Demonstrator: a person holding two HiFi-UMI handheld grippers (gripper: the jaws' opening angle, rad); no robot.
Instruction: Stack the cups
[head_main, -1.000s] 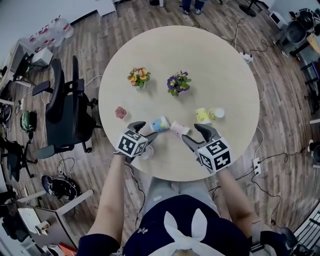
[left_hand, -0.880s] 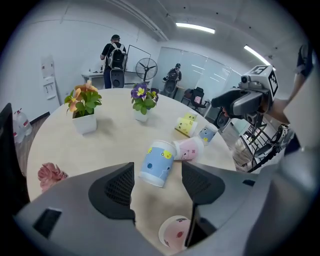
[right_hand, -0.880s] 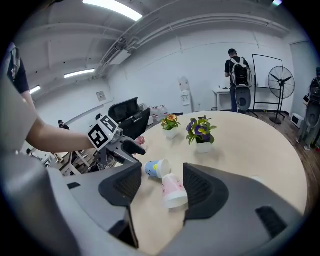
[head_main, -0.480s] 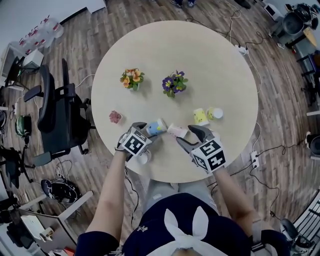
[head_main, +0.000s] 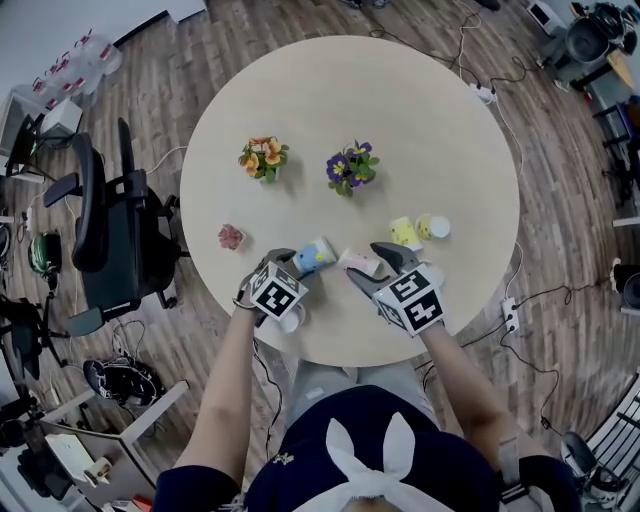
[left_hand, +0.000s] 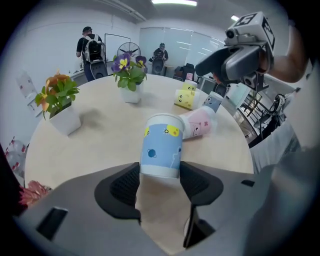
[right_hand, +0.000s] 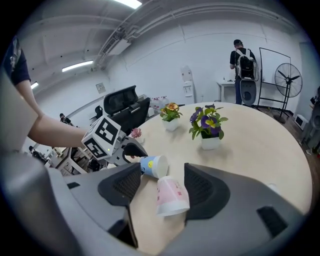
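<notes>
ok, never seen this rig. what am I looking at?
No robot: a person holds a two-jaw hand-held gripper in each hand. The top-down picture is from a camera on the person's head; the other two are from cameras on each one, looking along its jaws. On the table a blue cup, a pink cup and a yellow cup lie on their sides, near potted orange flowers and purple flowers. The left hand-held gripper has just been closing its jaws either side of the blue cup, not clamped yet. The right hand-held gripper is open, the pink cup lying between its jaws.
</notes>
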